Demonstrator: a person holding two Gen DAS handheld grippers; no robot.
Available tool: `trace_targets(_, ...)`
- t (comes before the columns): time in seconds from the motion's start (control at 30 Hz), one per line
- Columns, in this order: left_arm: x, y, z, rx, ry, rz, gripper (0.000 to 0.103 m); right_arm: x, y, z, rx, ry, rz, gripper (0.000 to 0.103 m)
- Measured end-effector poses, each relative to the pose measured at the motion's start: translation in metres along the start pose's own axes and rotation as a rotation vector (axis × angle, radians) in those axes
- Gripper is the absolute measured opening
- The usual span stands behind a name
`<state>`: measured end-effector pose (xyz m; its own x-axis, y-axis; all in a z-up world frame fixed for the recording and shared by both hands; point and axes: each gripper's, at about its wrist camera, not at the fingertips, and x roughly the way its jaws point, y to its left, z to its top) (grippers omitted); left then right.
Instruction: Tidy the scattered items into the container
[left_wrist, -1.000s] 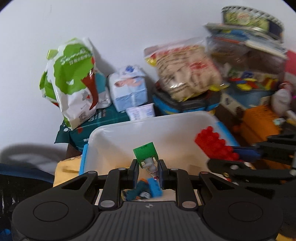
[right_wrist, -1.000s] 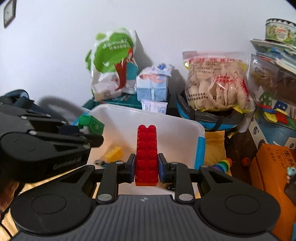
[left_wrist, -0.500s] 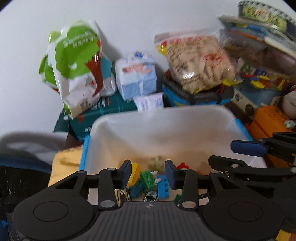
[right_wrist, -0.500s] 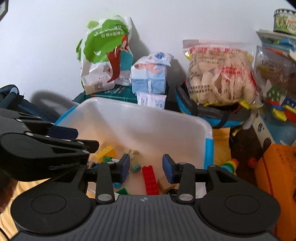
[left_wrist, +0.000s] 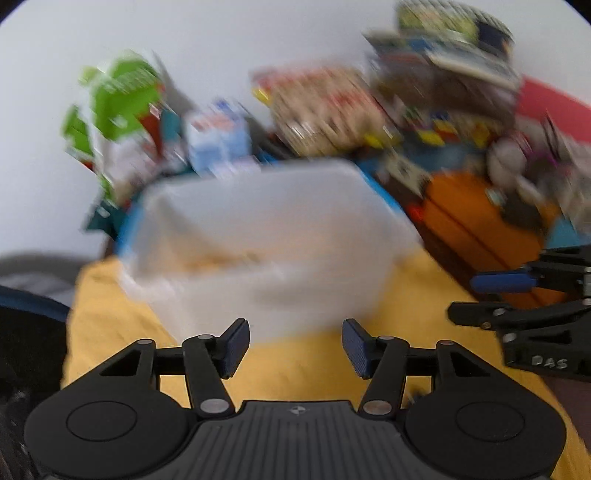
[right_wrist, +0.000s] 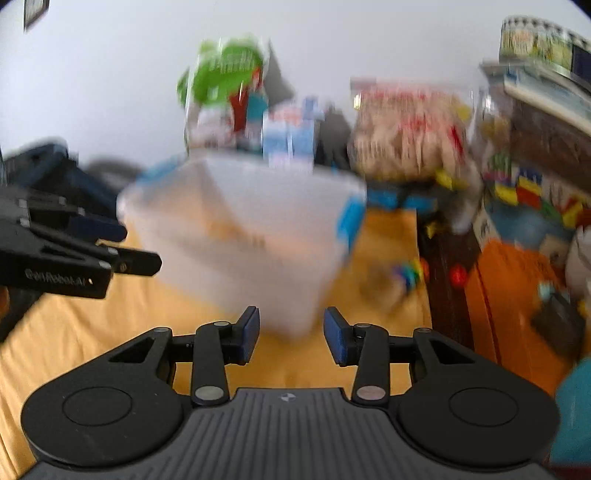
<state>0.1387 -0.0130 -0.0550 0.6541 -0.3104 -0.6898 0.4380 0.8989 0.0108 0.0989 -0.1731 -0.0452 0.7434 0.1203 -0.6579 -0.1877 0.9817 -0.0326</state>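
Observation:
Both views are motion-blurred. The white plastic container (left_wrist: 266, 236) with blue handles stands on the yellow cloth (left_wrist: 110, 295); its contents do not show. My left gripper (left_wrist: 295, 345) is open and empty, low over the cloth just in front of the container. My right gripper (right_wrist: 291, 334) is open and empty, in front of the container's right corner (right_wrist: 280, 236). A small rainbow-coloured toy (right_wrist: 408, 275) lies on the cloth right of the container. The right gripper shows at the right edge of the left wrist view (left_wrist: 517, 299), and the left gripper at the left edge of the right wrist view (right_wrist: 92, 251).
Behind the container stand a green-and-white bag (right_wrist: 225, 88), a blue tissue pack (right_wrist: 291, 136) and a clear snack bag (right_wrist: 406, 133). An orange box (right_wrist: 517, 295) and stacked toy boxes (right_wrist: 535, 147) crowd the right side. A small red ball (right_wrist: 458, 275) lies by the orange box.
Both grippers let their pieces fall into the container, opened wider, and pulled back and down from above it to low in front of it.

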Motion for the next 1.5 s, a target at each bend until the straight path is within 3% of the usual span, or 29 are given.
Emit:
trace_targets(0.23,0.017,-0.044,-0.050,0.023,0.136,-0.108,0.059,0.006,0.007,-0.075,0.035,0.136,0.031,0.041)
trace_targets(0.37,0.022,-0.054,-0.063,0.005,0.166,-0.114,0.059,0.015,0.014,-0.097,0.003,0.171,0.006,0.041)
trace_targets(0.53,0.018,-0.046,-0.072,-0.020,0.163,-0.071,0.059,0.016,0.014,-0.094,0.025,0.103,0.045,0.040)
trace_targets(0.73,0.008,-0.028,-0.079,-0.028,0.165,-0.014,0.059,0.058,0.000,-0.082,0.150,0.178,0.068,0.040)
trace_targets(0.8,0.004,-0.023,-0.081,-0.028,0.157,0.001,0.059,0.065,0.001,-0.086,0.178,0.199,0.093,0.031)
trace_targets(0.87,0.001,-0.017,-0.082,-0.023,0.148,0.020,0.059,0.060,0.015,-0.087,0.120,0.187,0.090,0.019)
trace_targets(1.03,-0.001,-0.001,-0.084,-0.063,0.150,0.052,0.059,0.039,0.073,-0.095,-0.189,0.102,0.056,0.019)
trace_targets(1.1,-0.001,0.002,-0.084,-0.068,0.151,0.053,0.059,0.036,0.089,-0.101,-0.265,0.098,0.064,0.023)
trace_targets(1.17,-0.001,0.002,-0.084,-0.061,0.149,0.054,0.059,0.030,0.101,-0.107,-0.317,0.082,0.067,0.034)
trace_targets(1.27,-0.002,0.001,-0.086,-0.061,0.147,0.049,0.059,0.015,0.115,-0.118,-0.401,0.045,0.082,0.035)
trace_targets(1.37,-0.001,0.000,-0.087,-0.065,0.154,0.035,0.059,0.004,0.121,-0.126,-0.433,0.043,0.121,0.036)
trace_targets(1.5,0.002,-0.008,-0.091,-0.054,0.171,0.011,0.059,-0.008,0.099,-0.121,-0.305,0.017,0.086,0.045)
